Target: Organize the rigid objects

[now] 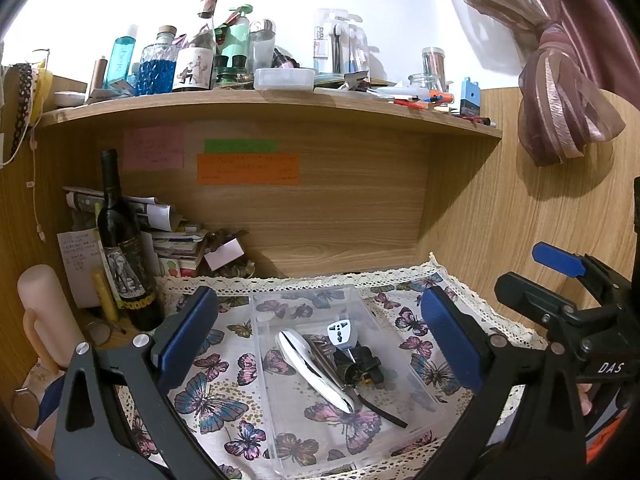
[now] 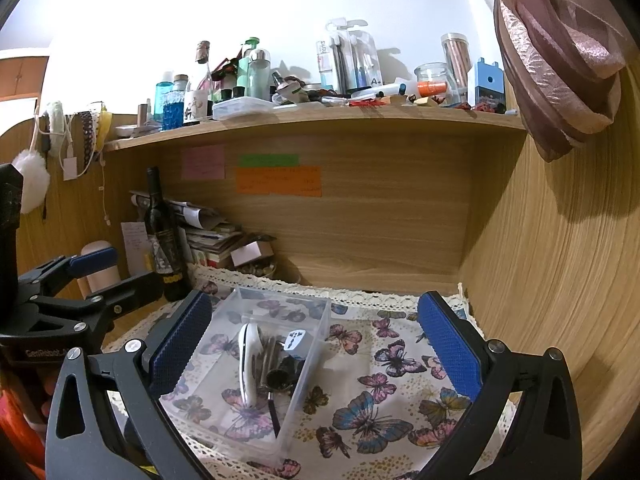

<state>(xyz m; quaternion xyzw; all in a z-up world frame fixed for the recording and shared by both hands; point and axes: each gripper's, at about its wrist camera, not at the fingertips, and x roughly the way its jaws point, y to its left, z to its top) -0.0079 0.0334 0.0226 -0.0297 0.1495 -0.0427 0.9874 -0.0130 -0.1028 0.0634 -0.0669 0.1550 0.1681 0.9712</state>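
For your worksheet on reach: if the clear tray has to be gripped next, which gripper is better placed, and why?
Probably the left gripper: the clear tray lies centred between its open fingers. From the right gripper, the tray sits off to its left.

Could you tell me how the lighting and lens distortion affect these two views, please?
Left wrist view: the white wall is blown out above the shelf, whose edge bows from fisheye distortion; the clear tray stays evenly lit. Right wrist view: the same overexposure, and the curtain casts a soft shadow on the side panel.

Wine bottle point(image 1: 120, 248) left of clear tray point(image 1: 416, 364)
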